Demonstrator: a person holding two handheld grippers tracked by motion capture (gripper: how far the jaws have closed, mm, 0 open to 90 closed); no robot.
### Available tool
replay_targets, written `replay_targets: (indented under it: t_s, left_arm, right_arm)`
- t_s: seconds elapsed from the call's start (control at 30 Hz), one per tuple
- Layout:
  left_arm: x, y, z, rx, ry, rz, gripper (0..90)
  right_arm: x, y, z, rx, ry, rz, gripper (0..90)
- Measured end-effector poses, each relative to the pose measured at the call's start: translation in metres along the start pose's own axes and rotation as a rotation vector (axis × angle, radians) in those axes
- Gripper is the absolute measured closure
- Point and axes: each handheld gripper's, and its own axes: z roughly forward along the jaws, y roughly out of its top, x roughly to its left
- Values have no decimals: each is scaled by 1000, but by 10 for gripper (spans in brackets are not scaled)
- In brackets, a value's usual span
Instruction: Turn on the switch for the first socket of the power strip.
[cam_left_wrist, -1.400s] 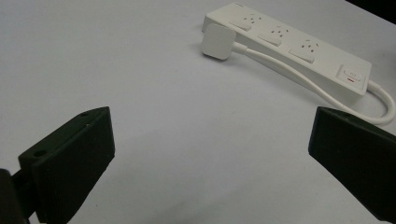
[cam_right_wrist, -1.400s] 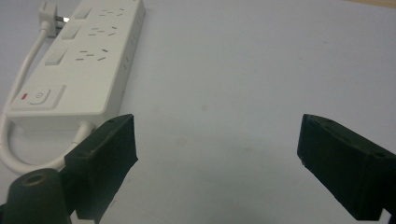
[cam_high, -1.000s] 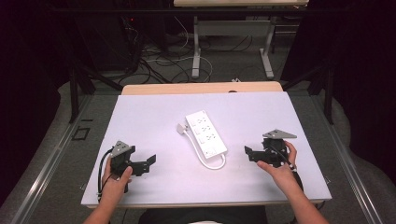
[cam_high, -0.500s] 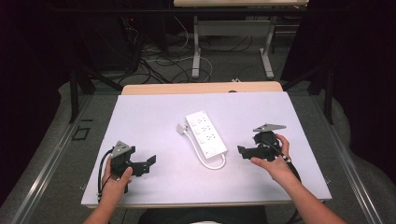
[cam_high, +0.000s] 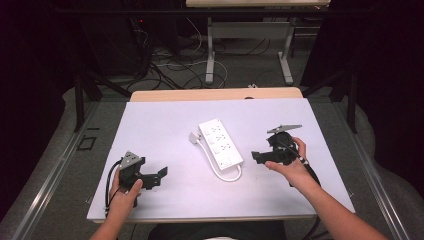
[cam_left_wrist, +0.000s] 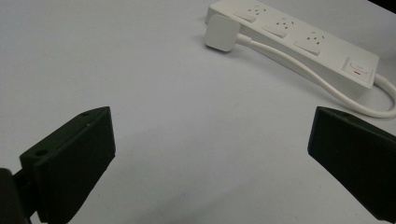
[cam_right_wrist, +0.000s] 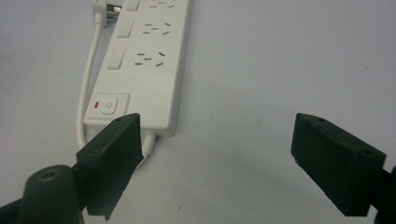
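A white power strip (cam_high: 220, 142) lies slantwise in the middle of the white table. Its flat plug (cam_high: 194, 137) rests beside its far end, and its cable (cam_high: 227, 175) loops round the near end. My right gripper (cam_high: 257, 157) hovers just right of the strip's near end, pointing left at it, jaws open and empty. In the right gripper view the switch end of the power strip (cam_right_wrist: 149, 70) lies just ahead of the left jaw of the gripper (cam_right_wrist: 217, 128). My left gripper (cam_high: 159, 176) rests at the front left, open and empty. In the left gripper view the strip (cam_left_wrist: 299, 37) and plug (cam_left_wrist: 222, 31) lie beyond the gripper (cam_left_wrist: 210, 130).
The white tabletop (cam_high: 165, 125) has a wooden strip (cam_high: 215, 94) along its far edge. Beyond it, loose cables (cam_high: 165, 65) and the legs of another table (cam_high: 210, 55) stand on the floor. Dark frame posts (cam_high: 79, 95) flank the table.
My right gripper has risen and moved left, closer to the near end of the power strip. The left gripper has stayed where it was.
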Motion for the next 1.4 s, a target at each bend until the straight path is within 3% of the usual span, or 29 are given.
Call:
replay_targets:
  t_s: [0.67,0.83,1.2,1.4]
  left_arm:
    - [0,0,0,3,3,0,7]
    - [0,0,0,2,3,-2,7]
    - [0,-1,1,4,4,-3,7]
    - [1,-1,1,3,5,-3,7]
  right_arm:
    - [-5,31,5,82,30,79,222]
    - [-6,37,9,110,66,125,274]
    - [-1,46,16,141,102,135,342]
    - [6,51,22,158,109,108,378]
